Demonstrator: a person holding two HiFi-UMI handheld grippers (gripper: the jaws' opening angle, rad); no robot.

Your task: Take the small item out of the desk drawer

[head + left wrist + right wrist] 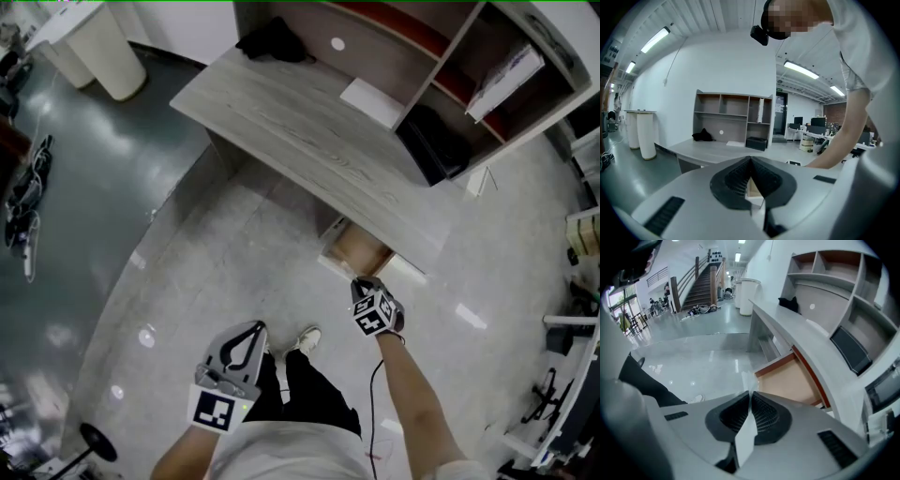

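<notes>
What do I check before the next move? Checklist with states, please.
1. Right gripper shut on the thin white item: ok.
2. Item out of the drawer: ok, held in front of it.
3. Drawer closed: not ok, it stands open under the desk.
4. Nothing else left in the drawer: cannot tell, its back is hidden under the desk.
5. Left gripper clear of the drawer: ok, jaws together, off to the side.

Thin white card [745, 437], edge-on, just outside open tan drawer [787, 380].
</notes>
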